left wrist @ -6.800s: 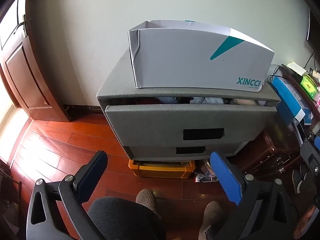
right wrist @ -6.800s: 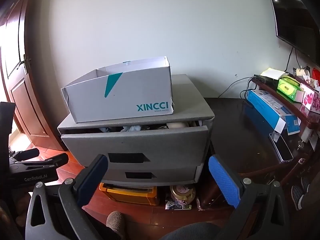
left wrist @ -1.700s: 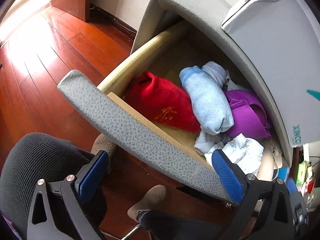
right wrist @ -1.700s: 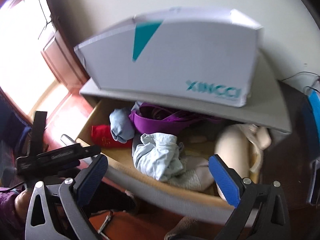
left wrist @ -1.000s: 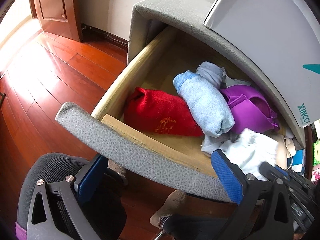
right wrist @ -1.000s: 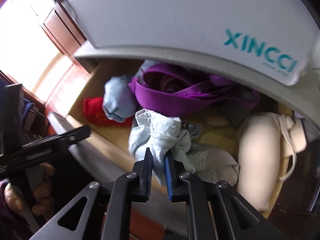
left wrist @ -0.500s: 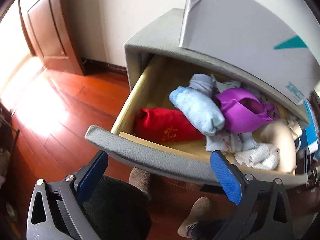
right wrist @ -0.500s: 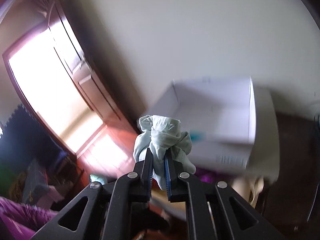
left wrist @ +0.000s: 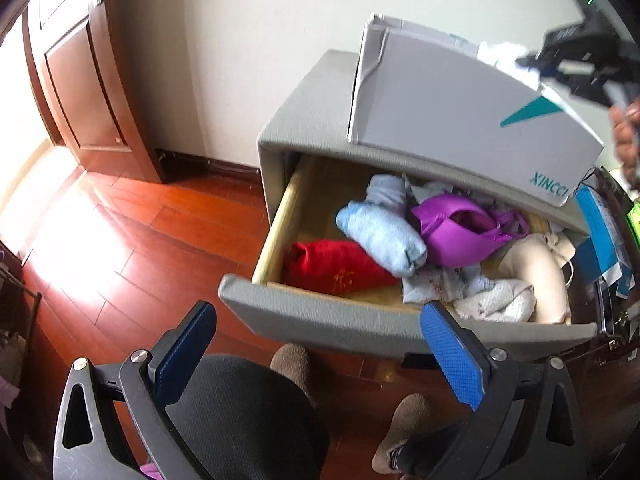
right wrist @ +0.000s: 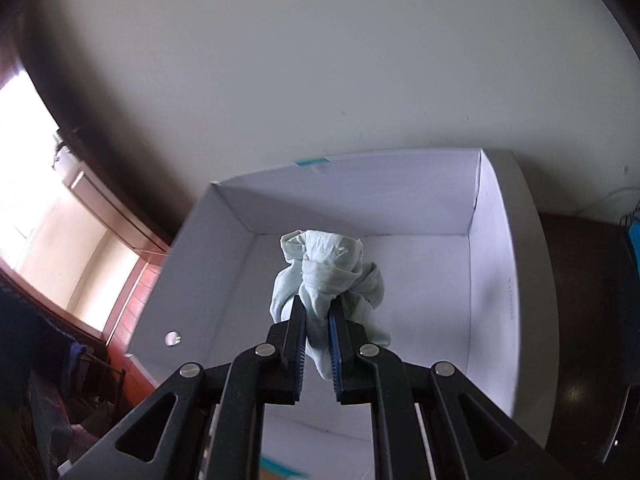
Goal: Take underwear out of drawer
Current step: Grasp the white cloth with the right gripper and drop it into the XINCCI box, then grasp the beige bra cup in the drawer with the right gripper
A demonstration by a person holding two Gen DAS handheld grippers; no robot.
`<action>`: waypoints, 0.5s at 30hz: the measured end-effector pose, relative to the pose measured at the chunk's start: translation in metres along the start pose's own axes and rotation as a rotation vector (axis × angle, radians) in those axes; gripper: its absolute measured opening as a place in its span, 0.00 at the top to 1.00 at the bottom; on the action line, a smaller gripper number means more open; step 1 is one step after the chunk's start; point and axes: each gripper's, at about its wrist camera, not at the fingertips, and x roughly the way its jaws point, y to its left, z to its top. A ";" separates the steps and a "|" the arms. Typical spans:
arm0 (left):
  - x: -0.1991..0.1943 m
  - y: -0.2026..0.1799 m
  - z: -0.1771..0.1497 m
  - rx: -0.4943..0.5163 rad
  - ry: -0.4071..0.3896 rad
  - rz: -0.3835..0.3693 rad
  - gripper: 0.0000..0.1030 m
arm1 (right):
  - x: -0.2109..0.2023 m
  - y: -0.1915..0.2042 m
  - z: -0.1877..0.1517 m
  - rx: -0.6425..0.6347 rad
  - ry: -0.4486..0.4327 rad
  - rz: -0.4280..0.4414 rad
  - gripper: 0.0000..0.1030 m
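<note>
Underwear (right wrist: pixel 328 276), pale blue, hangs clamped in your right gripper (right wrist: pixel 317 320) above the open white box (right wrist: pixel 508 280), clear of the drawer (left wrist: pixel 360 320). Your left gripper (left wrist: pixel 316 344) waits spread wide, holding nothing. Next, I'd judge: lower and release inside the box.

Your left gripper (left wrist: pixel 316 354) and right gripper (right wrist: pixel 317 322): black frames, silver screws, ribbed blue pads (left wrist: pixel 450 356); your feet wear brown socks (left wrist: pixel 291 362).

The white box (right wrist: pixel 500 280) is open-topped, its floor bare below the held cloth. The drawer (left wrist: pixel 360 320) gapes open; clothes crowd its right side
</note>
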 end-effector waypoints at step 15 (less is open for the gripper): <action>0.003 -0.002 0.002 0.003 -0.032 -0.102 0.01 | -0.123 -0.007 -0.113 -0.143 -0.342 0.035 0.48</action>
